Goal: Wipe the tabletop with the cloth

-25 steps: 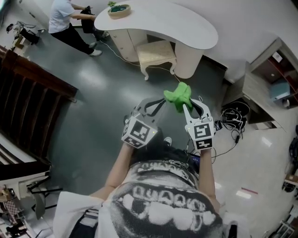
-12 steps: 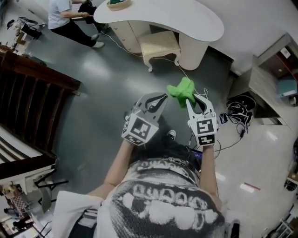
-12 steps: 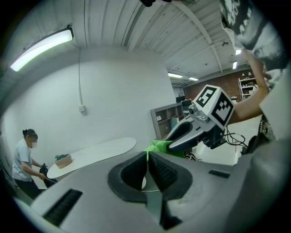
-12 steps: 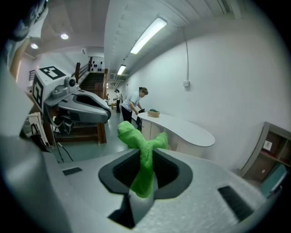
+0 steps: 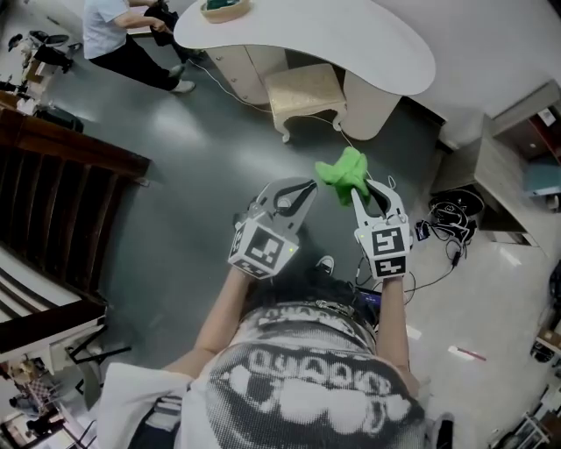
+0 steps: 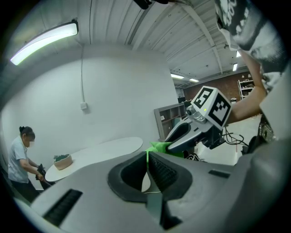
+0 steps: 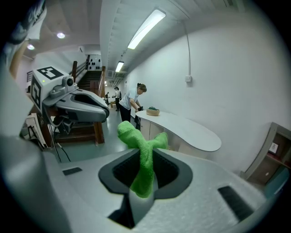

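Grey floor (image 5: 193,175) below, white curved table (image 5: 351,39) well apart ahead (person (image 5: 110,26) at its far end). Wiping not begun, judged carry phase. Right gripper (image 7: 145,182) pinches green cloth (image 7: 142,145) near lower end, keeps it off floor. Cloth long axis runs along jaws, free forked end points forward, toward table. Left gripper (image 6: 148,175) pressed together, empty, just beside.

I am standing in a large open workspace, half showroom and half lab. A white curved table (image 5: 351,39) sits on a polished grey floor (image 5: 175,158). In the head view, a dark wooden staircase (image 5: 61,210) is to the table's left. Shelving (image 5: 517,149) and loose cables (image 5: 451,215) are to its right, and a strip light (image 7: 145,28) is overhead.
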